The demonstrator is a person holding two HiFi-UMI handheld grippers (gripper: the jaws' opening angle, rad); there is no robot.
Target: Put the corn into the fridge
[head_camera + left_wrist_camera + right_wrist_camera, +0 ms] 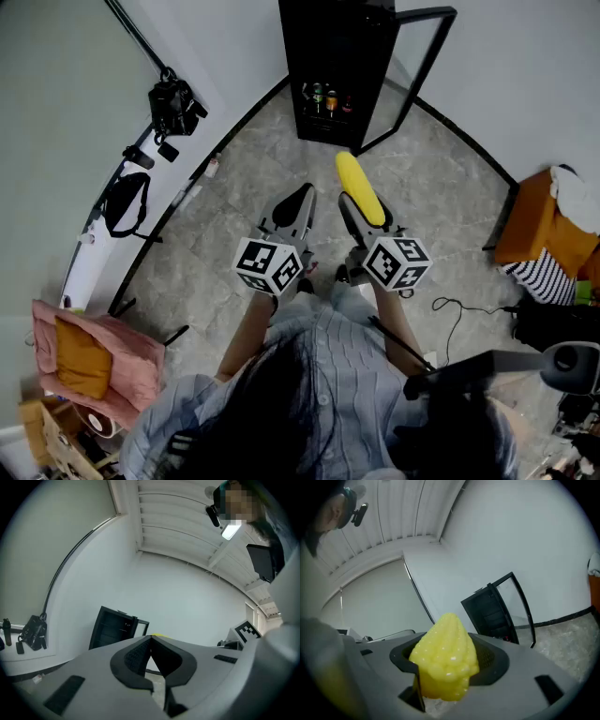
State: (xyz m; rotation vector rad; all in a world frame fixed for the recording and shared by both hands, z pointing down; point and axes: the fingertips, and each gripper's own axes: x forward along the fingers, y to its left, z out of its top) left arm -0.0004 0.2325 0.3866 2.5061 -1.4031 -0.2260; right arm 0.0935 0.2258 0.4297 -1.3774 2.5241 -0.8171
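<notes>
The yellow, knobbly plastic corn cob (360, 186) is clamped in the right hand-held gripper (366, 217), its long axis pointing up-frame toward the black mini fridge (337, 66), door open, well apart at top centre (the left hand-held gripper (292, 214) alongside is closed on nothing).

A plain room set up as a recording space.
Blank white walls (66, 122) meet a grey stone-patterned tile floor (441, 197). A small black fridge (330, 56) holding bottles stands alone against the wall, its glass door (419, 66) open. A camera (173, 105) hangs on a pole, a cable (459, 314) trails across the floor, and a pink cloth (131, 352) lies heaped aside.
</notes>
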